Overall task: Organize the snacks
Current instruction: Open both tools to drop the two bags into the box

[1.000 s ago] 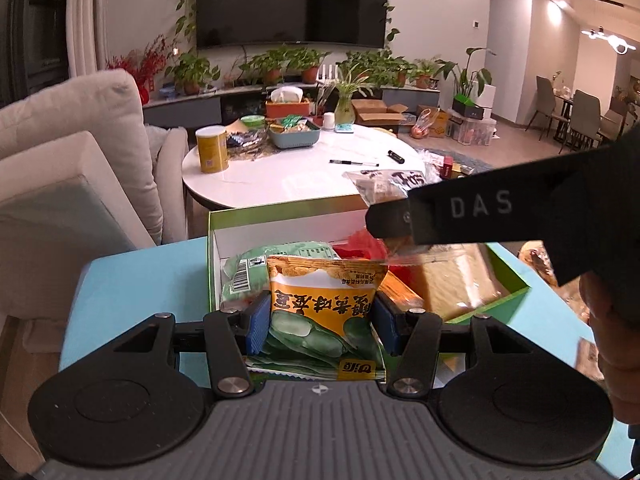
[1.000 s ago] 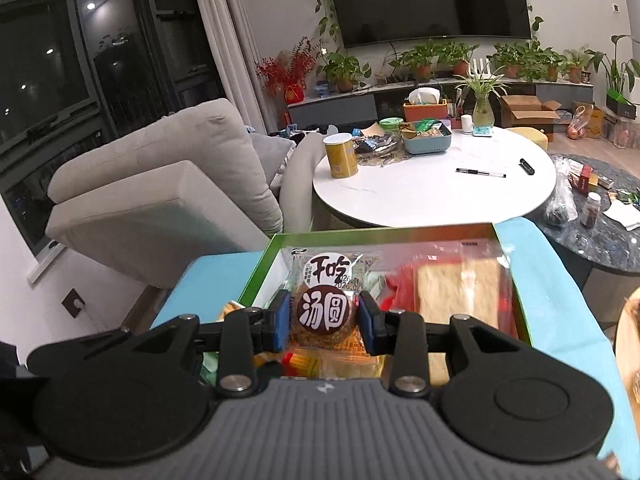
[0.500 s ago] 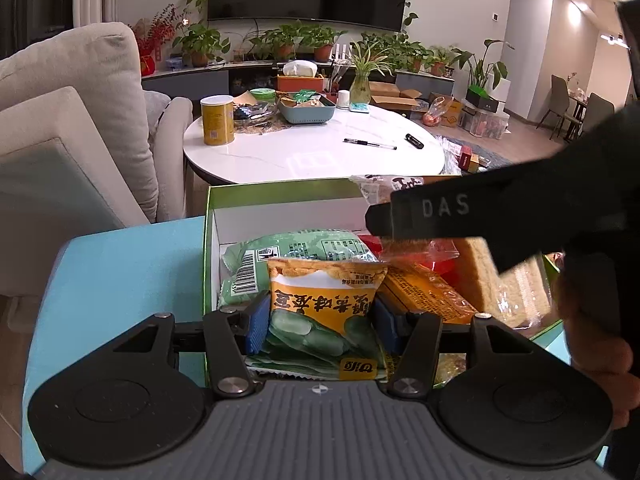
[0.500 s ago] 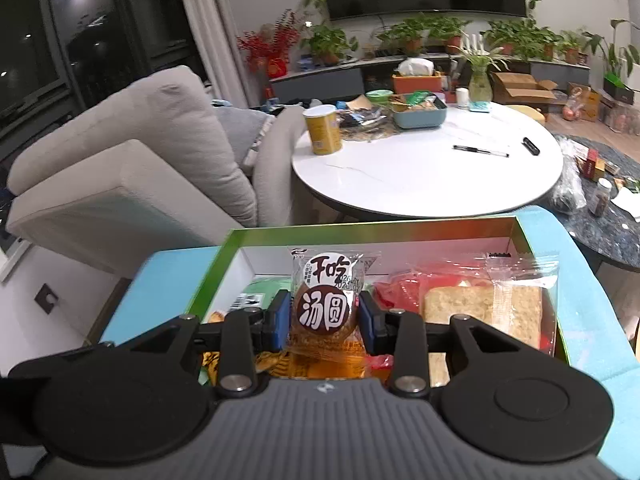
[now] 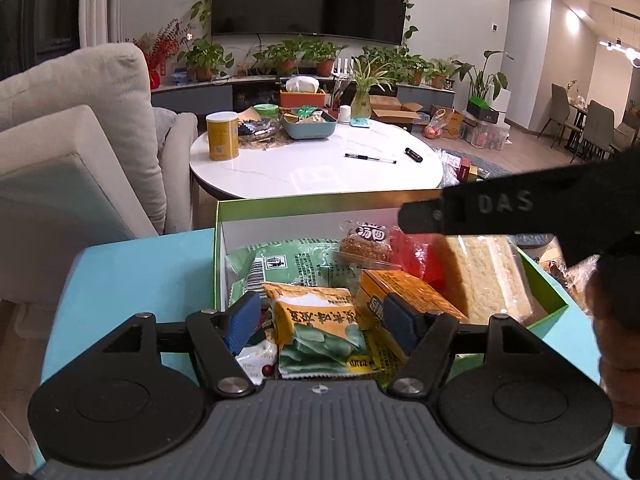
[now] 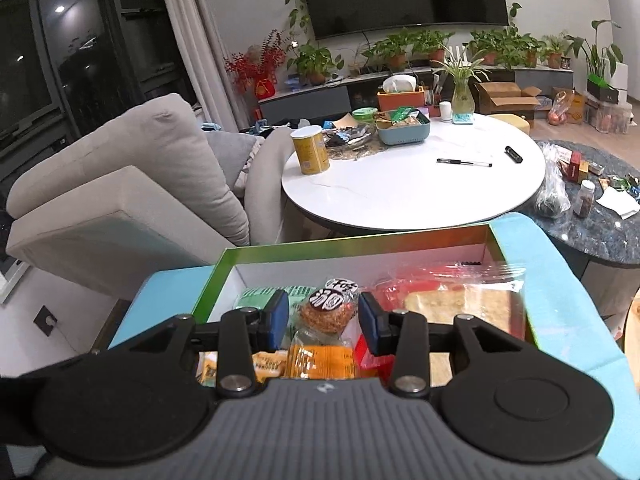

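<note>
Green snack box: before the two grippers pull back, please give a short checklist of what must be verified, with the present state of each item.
1. Left gripper released: ok. Its jaws have just been opening; the blue pads stand clear of the yellow-green packet between them.
2. Right gripper released: ok. Gaps show on both sides of the round brown snack.
3. Yellow-green packet inside the green box: ok, lying on other packets.
4. Round brown snack inside the box: ok, near the back wall.
5. Wrapped bread inside the box: ok.
6. Packets lying stable, not sliding: cannot tell.
</note>
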A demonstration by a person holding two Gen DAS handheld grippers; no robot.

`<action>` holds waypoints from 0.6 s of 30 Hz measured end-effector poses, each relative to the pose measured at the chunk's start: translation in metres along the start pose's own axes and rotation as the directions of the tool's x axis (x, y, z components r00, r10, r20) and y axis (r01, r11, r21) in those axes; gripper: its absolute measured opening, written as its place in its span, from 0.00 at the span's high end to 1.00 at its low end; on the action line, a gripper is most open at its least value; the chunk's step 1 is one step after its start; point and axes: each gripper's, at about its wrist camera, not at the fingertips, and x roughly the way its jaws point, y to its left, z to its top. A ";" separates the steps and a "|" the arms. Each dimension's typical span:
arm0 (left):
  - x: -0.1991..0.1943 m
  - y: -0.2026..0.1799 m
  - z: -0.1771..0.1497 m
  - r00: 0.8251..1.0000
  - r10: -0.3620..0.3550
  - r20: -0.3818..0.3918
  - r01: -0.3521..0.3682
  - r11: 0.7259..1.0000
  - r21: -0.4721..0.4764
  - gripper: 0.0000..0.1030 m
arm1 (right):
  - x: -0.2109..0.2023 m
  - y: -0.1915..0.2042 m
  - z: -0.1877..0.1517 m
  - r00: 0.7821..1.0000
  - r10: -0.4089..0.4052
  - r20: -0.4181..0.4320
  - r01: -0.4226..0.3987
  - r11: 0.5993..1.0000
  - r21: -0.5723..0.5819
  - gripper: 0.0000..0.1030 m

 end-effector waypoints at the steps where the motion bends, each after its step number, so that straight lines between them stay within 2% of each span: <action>1: -0.003 -0.002 -0.001 1.000 -0.001 0.003 0.001 1.000 0.001 0.36 | -0.005 0.000 -0.001 1.000 0.004 -0.002 -0.004 1.000 -0.006 0.25; 13: -0.045 -0.027 -0.022 1.000 -0.006 0.004 0.006 1.000 0.016 0.36 | -0.073 -0.024 -0.019 0.996 0.076 -0.046 -0.073 0.995 0.067 0.25; 18: -0.059 -0.046 -0.035 0.999 -0.035 -0.012 0.035 0.999 0.028 0.35 | -0.108 -0.037 -0.029 0.994 0.095 -0.051 -0.090 0.992 0.092 0.25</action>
